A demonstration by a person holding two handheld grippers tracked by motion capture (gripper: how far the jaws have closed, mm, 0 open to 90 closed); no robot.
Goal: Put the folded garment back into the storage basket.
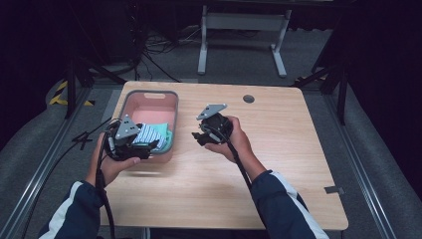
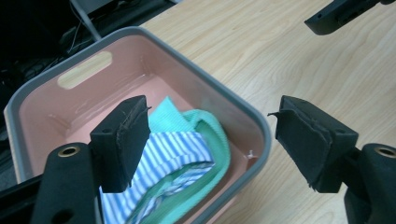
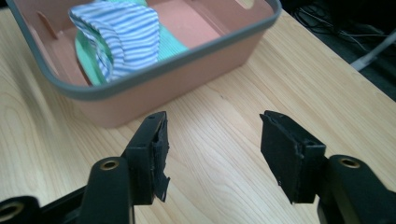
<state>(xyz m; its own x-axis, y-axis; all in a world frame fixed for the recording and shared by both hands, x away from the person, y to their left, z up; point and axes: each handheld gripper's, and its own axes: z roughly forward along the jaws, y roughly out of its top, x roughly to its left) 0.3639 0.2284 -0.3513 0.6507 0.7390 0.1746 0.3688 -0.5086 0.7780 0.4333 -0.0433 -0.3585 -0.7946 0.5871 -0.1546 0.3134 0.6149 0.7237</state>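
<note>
Striped cloth (image 1: pixel 149 133) lying in pink bin (image 1: pixel 149 97), left of centre in high view, bunched with green cloth (image 1: pixel 166 137) at bin's near end. I am holding left gripper (image 2: pixel 210 140) over bin's lower edge, jaws spread wide, nothing between them. I am keeping right gripper (image 3: pixel 212 154) at frame centre over bare wooden table (image 1: pixel 278 149), jaws likewise gaping, empty, just beside bin's right wall. In right gripper view bin sitting at upper left, striped cloth poking above rim.

Cloths (image 1: pixel 153 136) in bin (image 1: pixel 149 94), table (image 1: pixel 278 149) left; left claw (image 1: pixel 144 148) over bin, right claw (image 1: pixel 201 135) beside.
</note>
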